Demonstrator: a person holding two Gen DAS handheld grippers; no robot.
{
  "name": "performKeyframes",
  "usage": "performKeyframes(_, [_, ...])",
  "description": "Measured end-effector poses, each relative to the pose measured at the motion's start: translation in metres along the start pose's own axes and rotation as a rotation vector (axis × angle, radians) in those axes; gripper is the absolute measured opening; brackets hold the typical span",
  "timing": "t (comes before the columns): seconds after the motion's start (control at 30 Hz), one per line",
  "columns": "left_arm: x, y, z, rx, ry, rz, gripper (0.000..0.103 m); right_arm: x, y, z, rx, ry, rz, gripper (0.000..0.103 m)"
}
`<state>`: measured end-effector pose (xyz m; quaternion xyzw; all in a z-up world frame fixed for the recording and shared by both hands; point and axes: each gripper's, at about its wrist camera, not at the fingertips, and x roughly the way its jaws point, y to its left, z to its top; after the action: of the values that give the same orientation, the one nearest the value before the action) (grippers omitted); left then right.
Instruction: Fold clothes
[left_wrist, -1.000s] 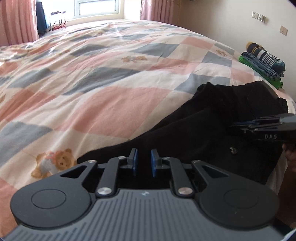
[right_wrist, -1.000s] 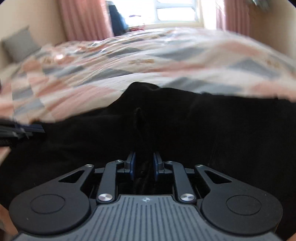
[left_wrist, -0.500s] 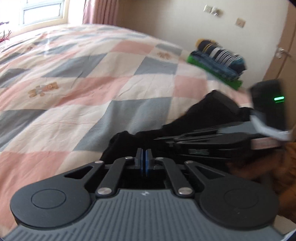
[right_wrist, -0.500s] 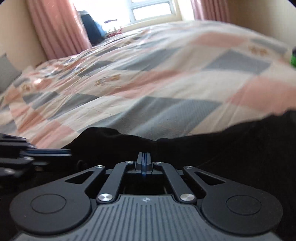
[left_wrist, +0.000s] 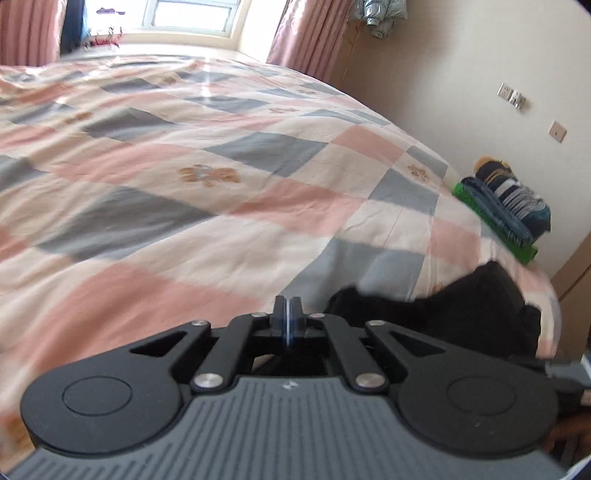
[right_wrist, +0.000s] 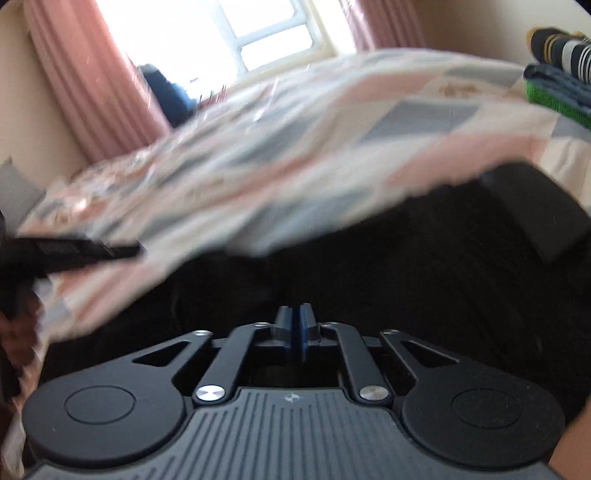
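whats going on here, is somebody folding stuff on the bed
Yes. A person holds a two-finger tool in each hand over a bed with a pink, grey and cream checked cover. Both the left tool and the right tool have their jaws shut. A black garment lies crumpled at the near edge of the bed in front of the right tool; whether either tool pinches its fabric cannot be told. A stack of folded striped and blue clothes on a green piece sits at the bed's far right edge.

Each camera sits just behind its own jaws, angled down across the bed toward the window. The left view looks from close above the quilt. The right view is blurred and tilted, seemingly nearer the black garment. Both share the garment, the window and the folded stack.
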<state>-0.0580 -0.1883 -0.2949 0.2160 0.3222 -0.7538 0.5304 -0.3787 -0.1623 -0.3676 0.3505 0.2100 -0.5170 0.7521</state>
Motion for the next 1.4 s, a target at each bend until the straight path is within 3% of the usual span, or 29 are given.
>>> performKeyframes(0.17, [-0.083, 0.023, -0.076, -0.045, 0.011, 0.099, 0.000, -0.046, -0.003, -0.022, 0.004, -0.044, -0.081, 0.000])
performKeyframes(0.2, [-0.095, 0.027, -0.091, -0.054, 0.015, 0.118, 0.001, -0.055, 0.004, -0.023, -0.003, -0.062, -0.077, 0.011])
performKeyframes(0.27, [-0.113, 0.031, -0.121, -0.078, 0.026, 0.135, 0.001, -0.066, 0.019, -0.032, -0.030, -0.077, -0.020, 0.013])
performKeyframes(0.33, [-0.123, 0.029, -0.145, -0.083, 0.020, 0.152, 0.002, -0.066, 0.034, -0.046, -0.074, -0.045, 0.017, 0.013])
performKeyframes(0.4, [-0.131, 0.026, -0.166, -0.089, 0.008, 0.172, 0.003, -0.054, 0.044, -0.064, -0.140, 0.009, -0.021, 0.011])
performKeyframes(0.47, [-0.138, 0.028, -0.170, -0.145, -0.002, 0.181, 0.003, -0.048, 0.048, -0.077, -0.187, 0.005, -0.070, 0.005])
performKeyframes(0.57, [-0.151, 0.019, -0.162, -0.110, -0.017, 0.211, 0.003, -0.063, 0.065, -0.070, -0.198, -0.009, -0.116, 0.008])
performKeyframes(0.63, [-0.158, 0.015, -0.159, -0.090, -0.015, 0.218, 0.003, -0.079, 0.079, -0.068, -0.217, -0.067, -0.090, 0.015])
performKeyframes(0.73, [-0.157, 0.013, -0.166, -0.097, 0.016, 0.186, 0.003, -0.094, 0.104, -0.075, -0.264, -0.130, 0.020, 0.014])
performKeyframes(0.83, [-0.146, 0.013, -0.180, -0.114, 0.046, 0.202, 0.004, -0.075, 0.123, -0.088, -0.328, -0.074, 0.042, 0.013])
performKeyframes(0.9, [-0.146, 0.014, -0.183, -0.142, 0.054, 0.221, 0.003, -0.049, 0.126, -0.101, -0.363, 0.014, -0.008, 0.010])
performKeyframes(0.97, [-0.152, 0.008, -0.178, -0.133, 0.063, 0.264, 0.003, -0.049, 0.130, -0.104, -0.375, 0.020, -0.019, 0.010])
performKeyframes(1.1, [-0.162, -0.011, -0.172, -0.069, 0.086, 0.369, 0.009, -0.062, 0.132, -0.097, -0.351, 0.020, -0.012, 0.016])
performKeyframes(1.2, [-0.169, -0.018, -0.171, -0.086, 0.086, 0.359, 0.012, -0.075, 0.131, -0.095, -0.334, -0.006, -0.023, 0.035])
performKeyframes(1.4, [-0.178, -0.032, -0.176, -0.082, 0.097, 0.372, 0.017, -0.096, 0.122, -0.098, -0.314, -0.005, -0.055, 0.041])
